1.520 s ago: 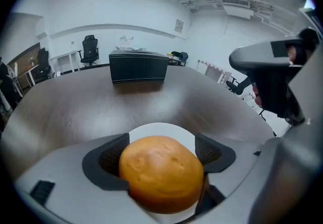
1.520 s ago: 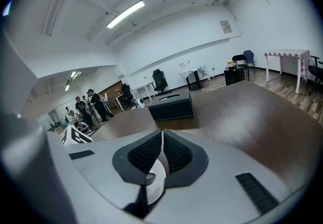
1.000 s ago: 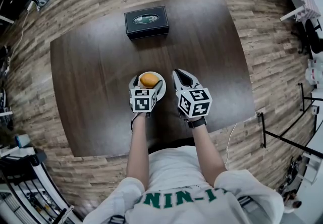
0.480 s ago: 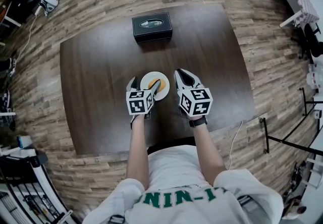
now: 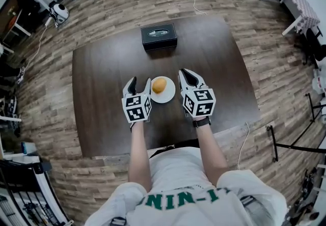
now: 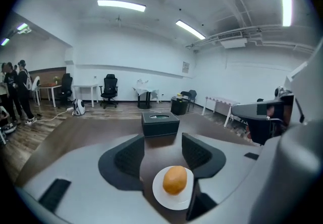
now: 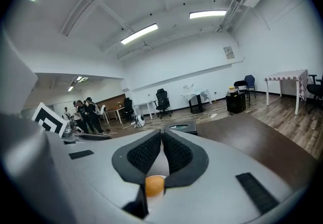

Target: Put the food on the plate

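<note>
An orange bun (image 5: 159, 85) lies on a small white plate (image 5: 168, 96) in the middle of the dark table (image 5: 102, 92). My left gripper (image 5: 139, 86) hovers just left of the plate, apart from it. Its jaws have just been closing and stand partly apart with nothing between them. In the left gripper view the bun (image 6: 174, 180) and plate (image 6: 162, 198) lie below and slightly right of the left gripper (image 6: 162, 142). My right gripper (image 5: 188, 78) hangs right of the plate, shut on nothing. In the right gripper view the bun (image 7: 154, 185) shows under the right gripper (image 7: 161, 136).
A black box (image 5: 159, 35) sits at the table's far side, behind the plate. The table's near edge runs just in front of the person's body. Several people (image 6: 15, 92) stand far left, with office chairs and desks along the back wall.
The left gripper has come off the bun, risen and shifted left of the plate, with its jaws narrower. The right gripper has risen too. The bun stays on the plate.
</note>
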Tool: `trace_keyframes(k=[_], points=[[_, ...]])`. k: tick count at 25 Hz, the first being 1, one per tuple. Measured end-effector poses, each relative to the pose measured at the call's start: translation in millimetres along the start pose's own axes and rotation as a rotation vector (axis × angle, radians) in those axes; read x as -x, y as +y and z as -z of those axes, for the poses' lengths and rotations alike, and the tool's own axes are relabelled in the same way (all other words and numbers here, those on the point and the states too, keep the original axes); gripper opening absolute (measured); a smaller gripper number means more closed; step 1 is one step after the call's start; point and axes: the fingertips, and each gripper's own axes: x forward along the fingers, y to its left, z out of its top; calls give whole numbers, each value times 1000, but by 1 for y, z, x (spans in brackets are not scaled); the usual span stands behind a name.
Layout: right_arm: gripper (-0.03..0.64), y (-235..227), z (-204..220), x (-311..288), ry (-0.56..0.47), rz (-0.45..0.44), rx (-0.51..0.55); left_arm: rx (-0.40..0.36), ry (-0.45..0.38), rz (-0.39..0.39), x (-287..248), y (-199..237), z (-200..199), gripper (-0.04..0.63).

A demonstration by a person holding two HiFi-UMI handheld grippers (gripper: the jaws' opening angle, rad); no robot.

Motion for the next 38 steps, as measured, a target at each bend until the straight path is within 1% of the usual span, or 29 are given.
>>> trace_keyframes(k=[6, 8, 11, 17, 21, 24, 29, 38], points=[[28, 23, -29, 25, -66, -5, 54, -9, -96, -38, 42, 4, -32, 167], [23, 31, -40, 29, -89, -8, 69, -11, -130, -55, 55, 9, -44, 119], [17, 38, -55, 39, -119, -13, 89, -5, -180, -73, 74, 11, -60, 81], [17, 54, -75, 63, -179, -12, 117, -7, -278, -64, 110, 6, -89, 18], [15, 66, -87, 74, -222, -18, 158, -29, -347, -56, 129, -1, -105, 14], [15, 66, -89, 80, -231, -1, 177, -44, -369, -49, 136, -8, -110, 14], [15, 62, -87, 88, -226, 20, 180, -24, -402, -36, 143, -12, -109, 14], [15, 50, -91, 97, -234, 26, 208, 4, -383, -18, 128, -20, -104, 14]])
